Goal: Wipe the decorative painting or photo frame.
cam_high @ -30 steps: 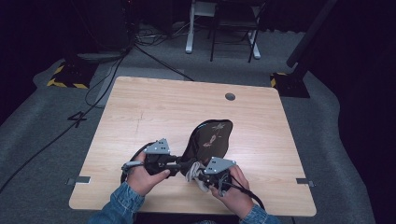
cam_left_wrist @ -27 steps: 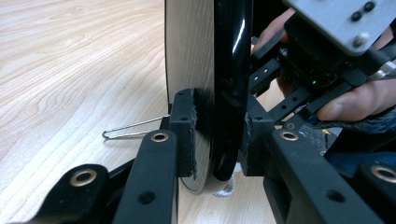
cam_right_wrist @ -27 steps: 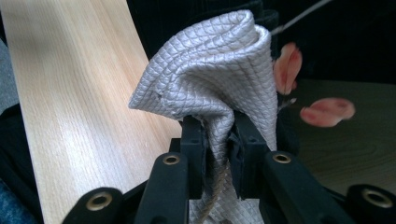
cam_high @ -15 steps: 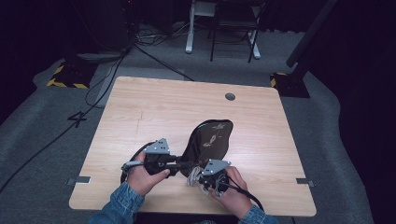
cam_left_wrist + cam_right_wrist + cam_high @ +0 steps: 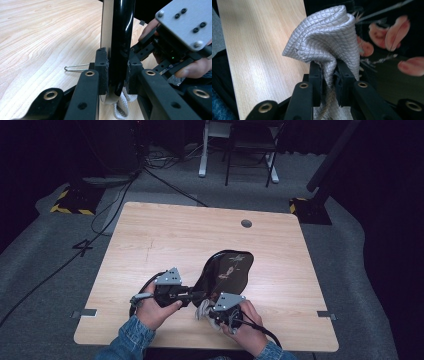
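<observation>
A glossy black panel with a pink flower print (image 5: 227,270) curves up from the wooden table (image 5: 175,235). My left gripper (image 5: 200,295) comes in from the left and is shut on the panel's near edge (image 5: 120,37). Its jaws have just been closing, and both pads now press on the panel, as the left gripper view (image 5: 117,67) shows. A white cord (image 5: 122,106) hangs below the pads. My right gripper (image 5: 212,312) is shut on a bunched silver quilted cloth (image 5: 327,37), pinched between its pads (image 5: 329,72). The flowered black surface (image 5: 392,50) lies just behind the cloth.
A thin wire clip (image 5: 75,67) lies on the wood beside the left jaw. The right gripper's grey plate (image 5: 185,22) and a hand sit close on the right. The table has a round cable hole (image 5: 246,223) near its far edge. Chairs and cables stand beyond the table.
The right hand has slid slightly toward the near edge with the cloth. The left hand and the black panel have stayed where they were.
</observation>
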